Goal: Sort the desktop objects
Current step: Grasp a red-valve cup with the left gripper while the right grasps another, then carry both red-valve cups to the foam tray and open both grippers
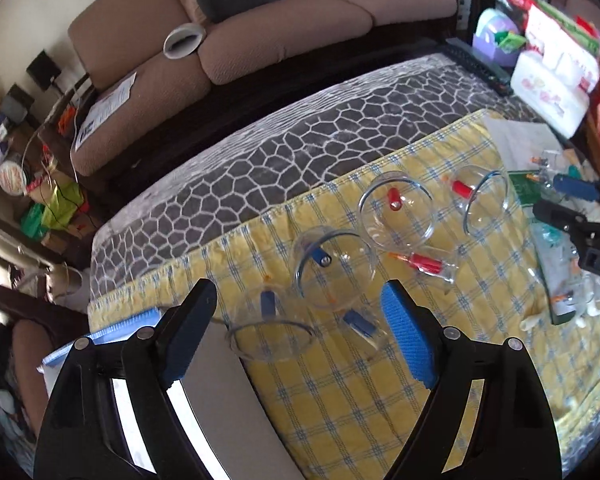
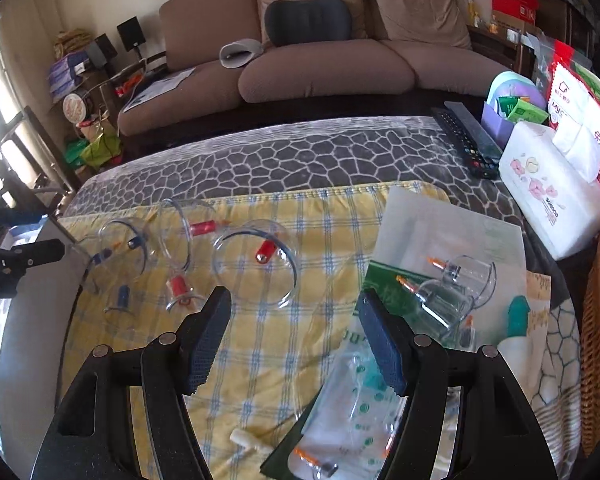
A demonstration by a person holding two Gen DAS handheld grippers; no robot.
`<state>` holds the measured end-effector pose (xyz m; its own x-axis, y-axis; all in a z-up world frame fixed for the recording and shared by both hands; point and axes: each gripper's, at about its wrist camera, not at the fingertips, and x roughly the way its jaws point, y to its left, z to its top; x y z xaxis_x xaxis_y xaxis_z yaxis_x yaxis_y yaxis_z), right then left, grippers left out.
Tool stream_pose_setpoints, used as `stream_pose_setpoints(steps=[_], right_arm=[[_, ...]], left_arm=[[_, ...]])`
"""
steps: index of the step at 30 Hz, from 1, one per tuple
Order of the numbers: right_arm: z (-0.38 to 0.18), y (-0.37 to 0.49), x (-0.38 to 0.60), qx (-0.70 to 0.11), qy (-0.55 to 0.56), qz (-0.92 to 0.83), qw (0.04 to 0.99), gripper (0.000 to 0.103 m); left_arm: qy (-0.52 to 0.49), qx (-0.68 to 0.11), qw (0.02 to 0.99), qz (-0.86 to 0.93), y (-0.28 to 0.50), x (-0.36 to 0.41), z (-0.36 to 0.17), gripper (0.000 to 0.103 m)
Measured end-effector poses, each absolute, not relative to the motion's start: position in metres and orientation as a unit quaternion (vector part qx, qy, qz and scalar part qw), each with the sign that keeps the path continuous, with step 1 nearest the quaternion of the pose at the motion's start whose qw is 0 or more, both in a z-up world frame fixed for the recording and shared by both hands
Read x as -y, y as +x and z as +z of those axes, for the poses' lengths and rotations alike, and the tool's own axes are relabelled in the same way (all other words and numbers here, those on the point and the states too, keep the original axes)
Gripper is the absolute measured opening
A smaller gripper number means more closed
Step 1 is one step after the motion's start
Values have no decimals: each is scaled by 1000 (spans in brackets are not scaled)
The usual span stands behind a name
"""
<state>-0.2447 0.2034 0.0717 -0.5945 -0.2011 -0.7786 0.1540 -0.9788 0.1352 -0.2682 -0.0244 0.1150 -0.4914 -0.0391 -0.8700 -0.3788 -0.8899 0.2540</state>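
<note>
We hold both grippers with jaws apart and empty: the left gripper [image 1: 300, 324] above blue-valved cupping cups [image 1: 334, 266], the right gripper [image 2: 296, 336] over the yellow checked cloth [image 2: 260, 344]. Red-valved cups [image 2: 256, 264] lie mid-cloth, more clear cups [image 2: 456, 284] on the green packaging at its right.

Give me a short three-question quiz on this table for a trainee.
1. True or false: the right gripper is clamped on a cup.
2. The clear cups lie on: A a tray, B a yellow checked cloth, C bare wood.
3. What long black things lie beside the tissue pack?
Key: 1 false; 2 B; 3 remote controls.
</note>
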Motion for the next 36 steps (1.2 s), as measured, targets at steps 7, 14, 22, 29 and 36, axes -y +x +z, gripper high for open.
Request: stream_pose_setpoints(steps=[7, 14, 22, 29, 36], right_arm=[[42, -275, -202, 35, 461, -881, 102, 49], [20, -290, -201, 43, 481, -868, 110, 20], [24, -291, -211, 80, 467, -873, 117, 6], [61, -280, -201, 56, 445, -886, 116, 6], [124, -242, -184, 14, 430, -894, 127, 6]], left_arm=[[-479, -325, 128, 805, -314, -32, 80, 76], [-483, -418, 140, 756, -341, -66, 21, 71], [-518, -319, 183, 772, -355, -66, 21, 8], [-511, -274, 191, 792, -336, -55, 63, 5], [-500, -227, 207, 810, -284, -20, 142, 5]])
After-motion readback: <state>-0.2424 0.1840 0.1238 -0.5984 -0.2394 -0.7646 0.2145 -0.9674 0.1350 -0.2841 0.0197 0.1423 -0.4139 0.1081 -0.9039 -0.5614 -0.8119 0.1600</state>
